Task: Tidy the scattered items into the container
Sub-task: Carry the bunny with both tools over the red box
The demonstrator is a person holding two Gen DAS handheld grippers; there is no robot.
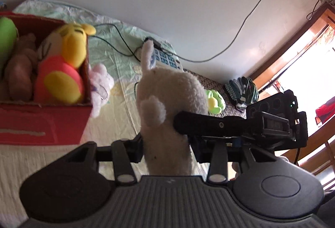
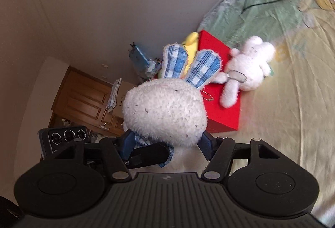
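Both grippers, the left gripper (image 1: 165,144) and right gripper (image 2: 165,144), pinch the white plush rabbit (image 2: 165,110) above the bed (image 2: 293,81); next, I'd judge, it needs carrying over the red box (image 1: 44,123) and dropping in.

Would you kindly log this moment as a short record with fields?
held item: white plush rabbit with blue plaid ears
left gripper: shut on the rabbit's body
right gripper: jaws either side of the rabbit, grip unclear
container: red box, already holding a yellow plush bear
loose on the bed: small white plush against the box, green plush
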